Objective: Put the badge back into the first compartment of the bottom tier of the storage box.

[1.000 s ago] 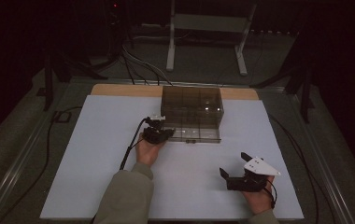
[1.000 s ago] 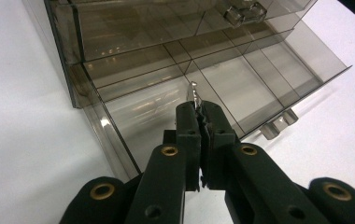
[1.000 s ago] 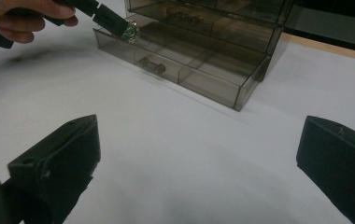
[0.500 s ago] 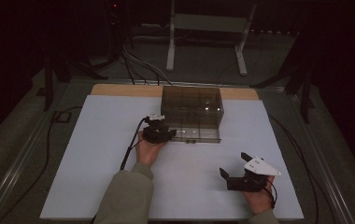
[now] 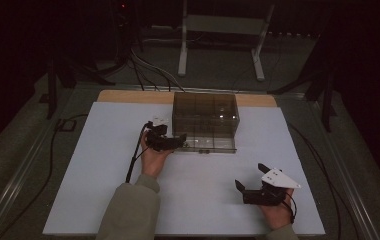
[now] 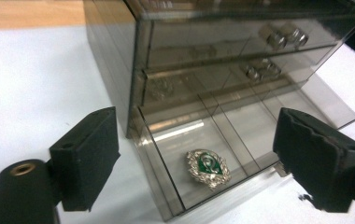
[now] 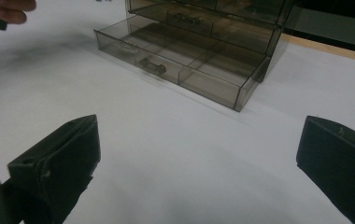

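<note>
White table sheet (image 5: 103, 200), wooden edge (image 5: 128, 96), dark room, metal stand (image 5: 218, 30)

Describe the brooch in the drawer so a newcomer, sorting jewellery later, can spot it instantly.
On the white table sheet stands a smoky transparent plastic drawer chest. Its bottom drawer is pulled out; in the leftmost compartment lies a silver brooch with a green centre, the sole green piece.

room: dark all around, far part almost black
table (image 5: 103, 200): pale and dim, the brightest thing
box (image 5: 205, 117): small white glare spots on top
near jaws: big and a bit blurry
shadow: soft grey on the table by the drawer (image 7: 175, 70)
</note>
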